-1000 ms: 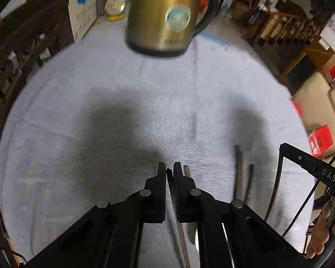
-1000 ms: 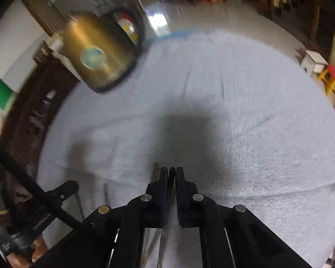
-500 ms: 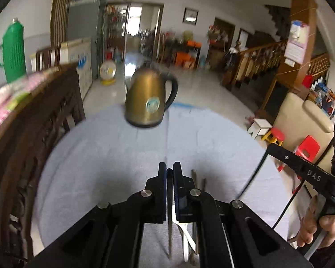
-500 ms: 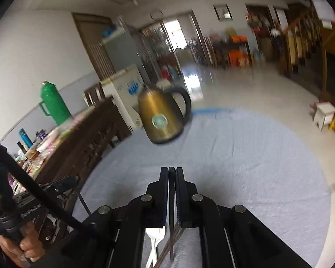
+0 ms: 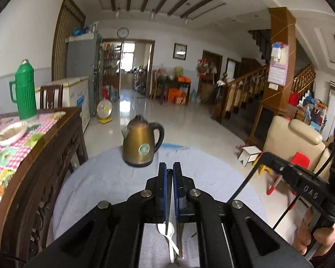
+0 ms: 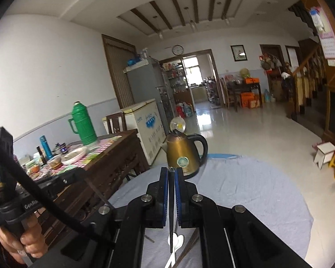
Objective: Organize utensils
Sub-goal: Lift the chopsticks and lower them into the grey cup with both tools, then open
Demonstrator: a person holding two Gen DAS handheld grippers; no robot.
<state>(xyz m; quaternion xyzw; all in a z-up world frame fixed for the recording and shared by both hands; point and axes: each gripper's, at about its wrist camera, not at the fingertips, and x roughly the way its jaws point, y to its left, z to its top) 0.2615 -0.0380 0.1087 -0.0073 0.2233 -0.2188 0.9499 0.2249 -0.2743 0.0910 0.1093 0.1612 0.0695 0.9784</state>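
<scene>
My left gripper [image 5: 169, 171] is shut, with a thin dark edge between its blue pads; I cannot tell if it is a held utensil. Below it on the grey cloth lie a white spoon [image 5: 169, 241] and dark chopsticks [image 5: 180, 245]. My right gripper [image 6: 171, 169] is shut too, with a thin dark strip between its pads. A white spoon [image 6: 176, 245] and brown chopsticks [image 6: 187, 250] lie under it. Both grippers are raised and look out level over the table.
A brass electric kettle [image 5: 141, 144] stands at the far edge of the round cloth-covered table [image 5: 100, 183]. A dark wooden sideboard [image 5: 40, 156] with a green thermos [image 5: 23, 91] and a bowl [image 5: 11, 132] stands to the left. The other gripper's handle [image 5: 301, 189] is at right.
Both grippers have lifted and tilted up from looking down at the cloth to looking level across the room. The utensils stay on the cloth below.
</scene>
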